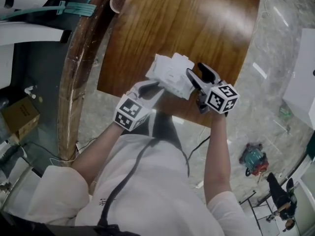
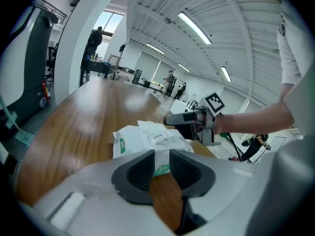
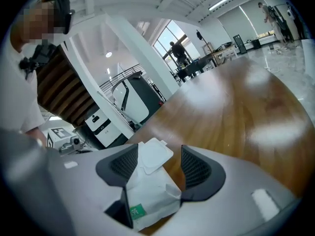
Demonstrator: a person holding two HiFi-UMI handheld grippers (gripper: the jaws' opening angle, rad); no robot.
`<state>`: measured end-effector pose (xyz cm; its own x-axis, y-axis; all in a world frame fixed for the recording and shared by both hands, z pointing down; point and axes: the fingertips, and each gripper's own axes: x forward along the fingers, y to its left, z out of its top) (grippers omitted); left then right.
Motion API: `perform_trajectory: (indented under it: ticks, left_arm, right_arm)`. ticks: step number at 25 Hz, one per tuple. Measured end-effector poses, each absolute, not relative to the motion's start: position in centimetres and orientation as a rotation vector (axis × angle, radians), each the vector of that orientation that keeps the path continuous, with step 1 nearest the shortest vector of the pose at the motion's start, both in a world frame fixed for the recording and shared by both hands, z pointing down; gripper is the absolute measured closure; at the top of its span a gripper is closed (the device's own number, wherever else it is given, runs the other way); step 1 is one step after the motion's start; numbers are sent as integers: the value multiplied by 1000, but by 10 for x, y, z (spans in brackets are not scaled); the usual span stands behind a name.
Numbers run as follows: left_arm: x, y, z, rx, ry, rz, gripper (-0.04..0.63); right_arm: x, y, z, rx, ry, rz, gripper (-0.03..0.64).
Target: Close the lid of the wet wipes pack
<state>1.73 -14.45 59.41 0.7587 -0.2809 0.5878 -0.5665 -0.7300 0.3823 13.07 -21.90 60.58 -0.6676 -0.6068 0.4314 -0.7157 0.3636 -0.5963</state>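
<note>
Tabletop: white soft-plastic wet wipes pack (image 1: 170,73) lies on brown wooden table (image 1: 197,23), near its edge. Left gripper (image 2: 161,156) and right gripper (image 3: 160,154) gape around it, gripping nothing. A lid push could skid it off.

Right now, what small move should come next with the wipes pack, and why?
Probably close the right gripper on the wet wipes pack to steady it: its jaws stand open with the pack between them, and the lid looks slightly lifted. The left gripper, also open, could then press it down.
</note>
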Motion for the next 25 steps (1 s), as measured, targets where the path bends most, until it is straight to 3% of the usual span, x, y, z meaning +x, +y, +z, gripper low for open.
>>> perform_trajectory:
  ticks: [25]
  left_arm:
    - [15, -148, 594, 2374, -681, 672, 488]
  right_arm:
    - [110, -224, 611, 975, -2491, 1210, 347]
